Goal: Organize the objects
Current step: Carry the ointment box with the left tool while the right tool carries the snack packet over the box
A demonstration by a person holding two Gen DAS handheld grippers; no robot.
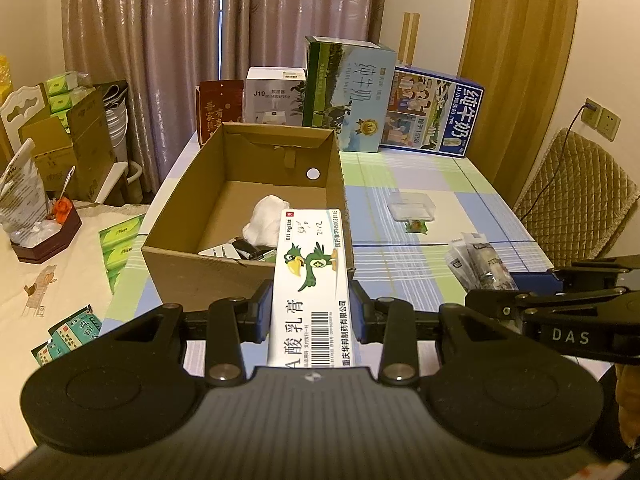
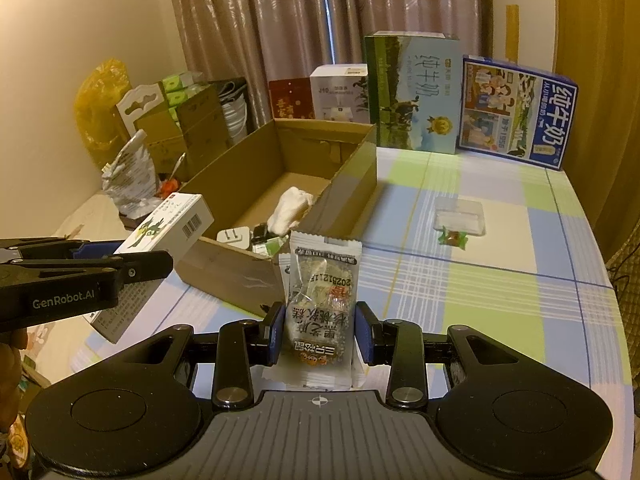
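Both grippers loaded, both short of the cardboard box (image 1: pixel 192 200). Left gripper (image 1: pixel 311 312): fingers clamped on the long sides of a white ointment carton (image 1: pixel 310 280), rigid printed card with a green bird and a barcode; its long axis runs straight ahead, far end already over the box's near wall. Right gripper (image 2: pixel 319 330): fingers pressed in on a stack of snack sachets (image 2: pixel 320 300), thin crinkly film, clear window on top, serrated seal pointing forward; the pack stands ahead of the fingers and looks soft, likely to sag. The box is open-topped corrugated board, matte brown, sitting toward the left edge of the table (image 1: pixel 420 200), long axis running away from both cameras. Inside, at its near end: a crumpled white cloth (image 1: pixel 266 216), a white plug-like block (image 2: pixel 232 237) and a small dark item, too small to name. Judgement: the left hand is nearer, the box dead ahead of its carton, a short forward carry before release; from the right gripper the box lies ahead and left. Still loose on the checked, smooth tablecloth, well to the right of the box: a clear plastic tub (image 2: pixel 460 216) and, just in front of it, a green-wrapped candy (image 2: pixel 452 238).
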